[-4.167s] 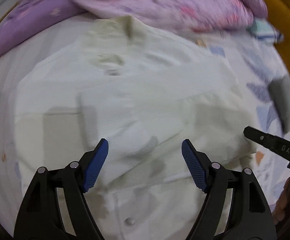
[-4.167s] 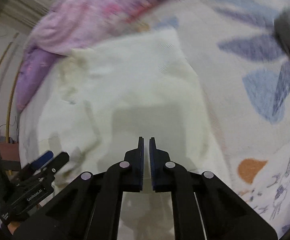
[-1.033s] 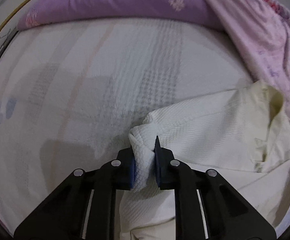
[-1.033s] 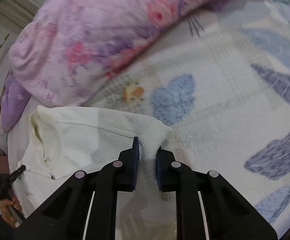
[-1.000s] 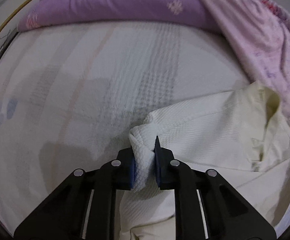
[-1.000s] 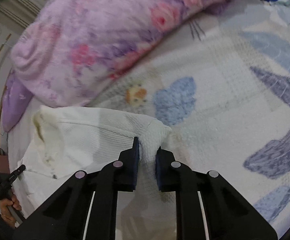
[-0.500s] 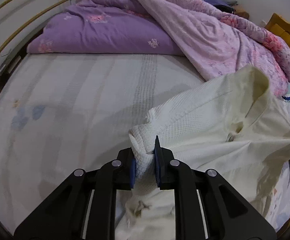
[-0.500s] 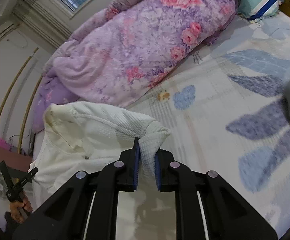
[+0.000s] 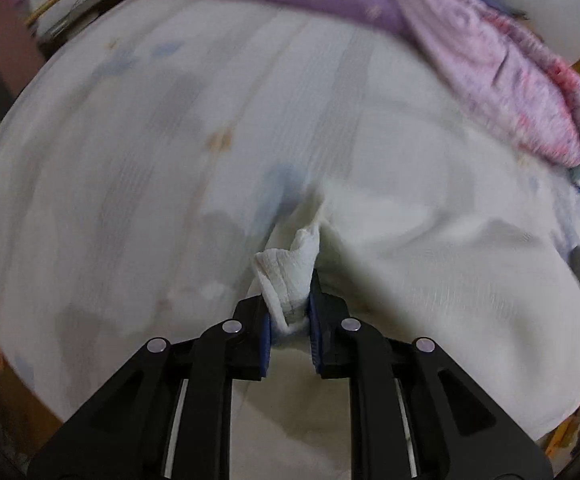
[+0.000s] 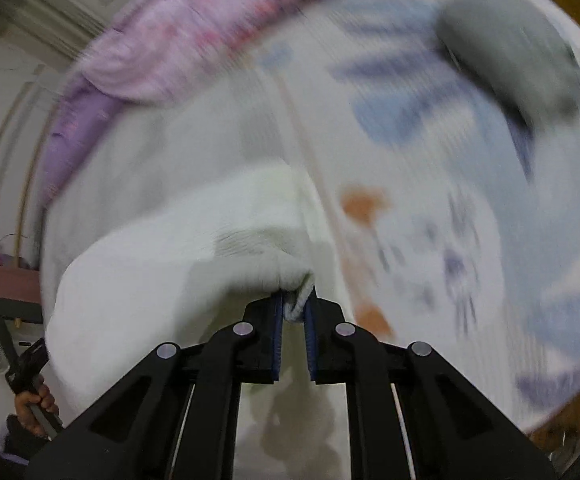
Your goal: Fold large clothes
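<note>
Two black hand-held grippers with blue pads hold a cream waffle-knit shirt [image 9: 430, 280] above a bed. The left gripper [image 9: 290, 316] is clenched on a bunched corner of the shirt. The right gripper [image 10: 292, 312] pinches another corner, its jaws closing on the cloth. The shirt hangs between them over the patterned white bedsheet [image 9: 149, 160]. A purple and pink floral quilt [image 9: 510, 60] lies along the far side. Both views are blurred.

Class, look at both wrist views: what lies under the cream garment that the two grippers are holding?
Around the cream garment the patterned bedsheet shows on every side, so it lies over that sheet. Whatever is directly beneath the garment is covered.
</note>
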`<state>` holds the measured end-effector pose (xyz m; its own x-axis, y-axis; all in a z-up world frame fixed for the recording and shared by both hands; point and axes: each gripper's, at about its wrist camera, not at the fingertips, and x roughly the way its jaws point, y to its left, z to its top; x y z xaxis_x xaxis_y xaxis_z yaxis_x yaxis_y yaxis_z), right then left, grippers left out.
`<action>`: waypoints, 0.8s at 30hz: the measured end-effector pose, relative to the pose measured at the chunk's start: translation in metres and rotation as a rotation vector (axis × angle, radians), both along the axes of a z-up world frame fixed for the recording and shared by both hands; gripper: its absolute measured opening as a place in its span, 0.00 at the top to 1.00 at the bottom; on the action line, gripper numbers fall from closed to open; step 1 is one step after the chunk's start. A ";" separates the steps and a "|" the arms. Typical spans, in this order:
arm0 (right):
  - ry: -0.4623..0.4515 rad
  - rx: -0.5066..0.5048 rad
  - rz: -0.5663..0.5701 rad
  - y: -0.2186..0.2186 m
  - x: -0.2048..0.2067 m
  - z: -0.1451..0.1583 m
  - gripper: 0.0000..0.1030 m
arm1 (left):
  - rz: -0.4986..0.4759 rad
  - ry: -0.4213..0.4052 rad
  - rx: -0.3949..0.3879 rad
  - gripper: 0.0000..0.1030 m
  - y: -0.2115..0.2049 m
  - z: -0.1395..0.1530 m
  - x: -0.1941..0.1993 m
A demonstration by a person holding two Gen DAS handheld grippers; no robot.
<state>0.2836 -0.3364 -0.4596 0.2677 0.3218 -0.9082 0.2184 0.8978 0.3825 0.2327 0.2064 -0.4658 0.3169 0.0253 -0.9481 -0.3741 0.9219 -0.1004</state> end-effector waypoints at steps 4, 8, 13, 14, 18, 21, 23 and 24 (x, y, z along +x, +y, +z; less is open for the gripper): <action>0.211 -0.035 -0.028 -0.005 -0.045 -0.059 0.89 | 0.081 0.143 -0.048 0.75 0.003 -0.044 -0.049; 0.268 -0.020 -0.104 -0.021 -0.068 -0.064 0.84 | 0.182 0.158 -0.065 0.57 0.015 -0.039 -0.080; 0.220 0.086 -0.186 -0.038 -0.073 -0.036 0.47 | 0.343 0.041 -0.198 0.43 0.034 -0.012 -0.099; 0.206 0.115 -0.208 -0.040 -0.071 -0.033 0.38 | 0.361 0.015 -0.224 0.39 0.034 -0.008 -0.098; 0.216 0.162 -0.284 -0.039 -0.053 -0.050 0.38 | 0.388 0.003 -0.298 0.38 0.030 -0.016 -0.079; 0.260 0.223 -0.369 -0.039 -0.041 -0.077 0.43 | 0.409 0.056 -0.293 0.37 0.023 -0.039 -0.058; 0.275 0.233 -0.373 -0.034 -0.035 -0.084 0.50 | 0.415 0.126 -0.268 0.38 0.019 -0.058 -0.047; 0.281 0.222 -0.365 -0.033 -0.031 -0.086 0.68 | 0.420 0.138 -0.273 0.42 0.019 -0.064 -0.045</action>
<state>0.2523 -0.3696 -0.5459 0.1536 0.4464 -0.8816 0.6243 0.6477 0.4367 0.1875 0.2257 -0.5296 0.2040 -0.1308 -0.9702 -0.7329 0.6366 -0.2399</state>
